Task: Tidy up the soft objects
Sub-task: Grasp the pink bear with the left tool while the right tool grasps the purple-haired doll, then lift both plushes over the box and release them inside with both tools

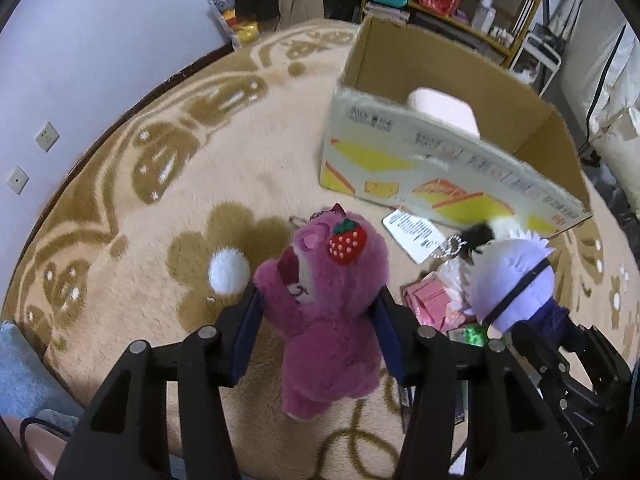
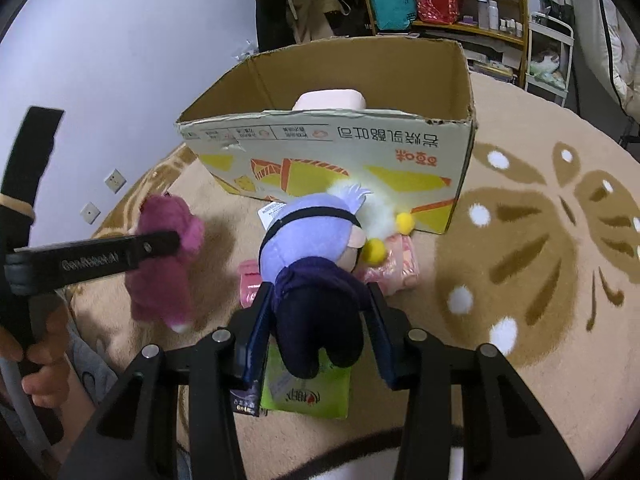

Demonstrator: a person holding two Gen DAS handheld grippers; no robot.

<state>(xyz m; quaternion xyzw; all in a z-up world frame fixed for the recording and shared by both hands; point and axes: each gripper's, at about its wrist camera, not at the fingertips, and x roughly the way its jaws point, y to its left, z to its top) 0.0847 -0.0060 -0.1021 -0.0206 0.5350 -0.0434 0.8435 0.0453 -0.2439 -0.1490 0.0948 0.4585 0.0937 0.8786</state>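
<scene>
Here, just in front of the open cardboard box, the left gripper clamps a purple plush bear by its middle, while beside it the right gripper grips a lavender-headed doll by its dark body above the patterned rug.

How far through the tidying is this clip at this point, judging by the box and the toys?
Done: one pink cushion already sits in the cardboard box. In hand: the left gripper is clamped on the pink bear, the right gripper on the purple doll, both short of the box. Left: dropping both in, plus the pink packets and green packet on the rug, if they count.
</scene>
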